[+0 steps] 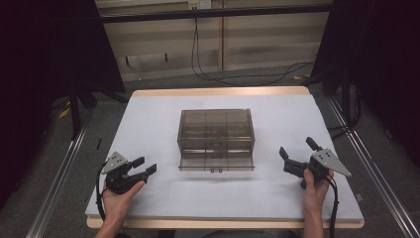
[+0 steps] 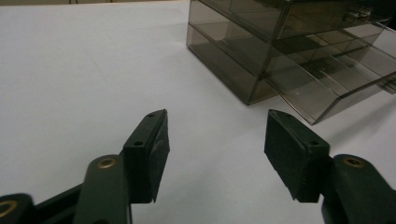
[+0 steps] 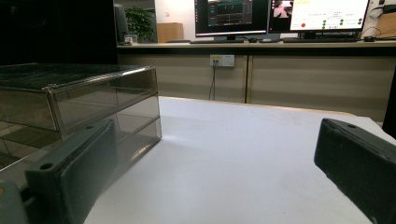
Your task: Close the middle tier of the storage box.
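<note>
Bottom drawer (image 1: 216, 162) of drawer box (image 1: 216, 130) partly out. Left gripper (image 1: 145, 166) and right gripper (image 1: 296, 152) flank it, jaws open, empty; closing pending.

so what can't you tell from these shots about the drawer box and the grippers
- Drawer box contents: in the high view the smoky walls and dim light blur the compartments, too small to tell if anything lies inside.
- Lower drawer: the left gripper view's right edge cuts off its front and handle.
- Box front: the right gripper view's left edge and the near jaw cover it.
- Right gripper: its far jaw runs off the right gripper view's corner.
</note>
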Tool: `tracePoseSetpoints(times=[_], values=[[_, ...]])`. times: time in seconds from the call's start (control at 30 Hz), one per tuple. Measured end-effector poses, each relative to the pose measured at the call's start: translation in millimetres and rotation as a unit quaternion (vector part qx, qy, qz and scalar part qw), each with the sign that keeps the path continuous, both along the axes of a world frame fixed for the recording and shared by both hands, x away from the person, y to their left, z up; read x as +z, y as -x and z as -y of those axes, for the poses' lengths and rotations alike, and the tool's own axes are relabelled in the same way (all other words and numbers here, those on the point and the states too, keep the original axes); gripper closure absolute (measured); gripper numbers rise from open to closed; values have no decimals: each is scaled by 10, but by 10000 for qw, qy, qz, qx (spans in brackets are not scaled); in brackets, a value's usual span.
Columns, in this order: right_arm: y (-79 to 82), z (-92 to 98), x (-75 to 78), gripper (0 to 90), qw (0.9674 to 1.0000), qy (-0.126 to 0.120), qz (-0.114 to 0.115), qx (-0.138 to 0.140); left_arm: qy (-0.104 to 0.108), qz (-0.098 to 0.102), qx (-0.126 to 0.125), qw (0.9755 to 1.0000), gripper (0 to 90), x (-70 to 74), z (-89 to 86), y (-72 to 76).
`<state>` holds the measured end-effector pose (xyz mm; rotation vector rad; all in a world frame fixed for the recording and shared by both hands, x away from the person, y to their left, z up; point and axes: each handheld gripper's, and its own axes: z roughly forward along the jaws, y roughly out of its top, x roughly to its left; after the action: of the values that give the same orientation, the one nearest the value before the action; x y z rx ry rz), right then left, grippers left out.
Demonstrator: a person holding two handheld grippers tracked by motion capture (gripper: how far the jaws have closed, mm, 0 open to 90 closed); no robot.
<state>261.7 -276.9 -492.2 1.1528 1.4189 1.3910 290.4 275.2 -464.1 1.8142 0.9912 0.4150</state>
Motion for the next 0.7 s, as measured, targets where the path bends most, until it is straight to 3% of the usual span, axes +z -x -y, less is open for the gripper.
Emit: tracePoseSetpoints(times=[0.1, 0.13, 0.17, 0.2, 0.23, 0.27, 0.37, 0.6, 0.7], values=[[1, 0, 0, 0, 10000, 4, 3, 2, -25, -47, -166, 9998, 453, 14, 2, 18], [1, -1, 0, 0, 10000, 6, 4, 3, 185, -46, -240, 9995, 497, 39, 30, 70], [2, -1, 0, 0, 10000, 9, 5, 5, 210, -56, -317, 9993, 507, 58, 53, 99], [2, -1, 0, 0, 10000, 14, 8, 7, 129, -39, -382, 9992, 517, 79, 79, 131], [2, -1, 0, 0, 10000, 14, 8, 7, 129, -39, -382, 9992, 529, 79, 79, 131], [1, 0, 0, 0, 10000, 11, 3, 16, 178, -25, -539, 9984, 560, 103, 123, 173], [0, 0, 0, 0, 10000, 10, 9, 6, 58, 10, -612, 9981, 572, 119, 173, 193], [0, 1, 0, 0, 10000, -3, -4, 11, 191, 31, -775, 9968, 591, 120, 195, 199], [-1, 1, 0, 0, 10000, -5, -3, 6, 75, 38, -820, 9966, 613, 123, 217, 206]])
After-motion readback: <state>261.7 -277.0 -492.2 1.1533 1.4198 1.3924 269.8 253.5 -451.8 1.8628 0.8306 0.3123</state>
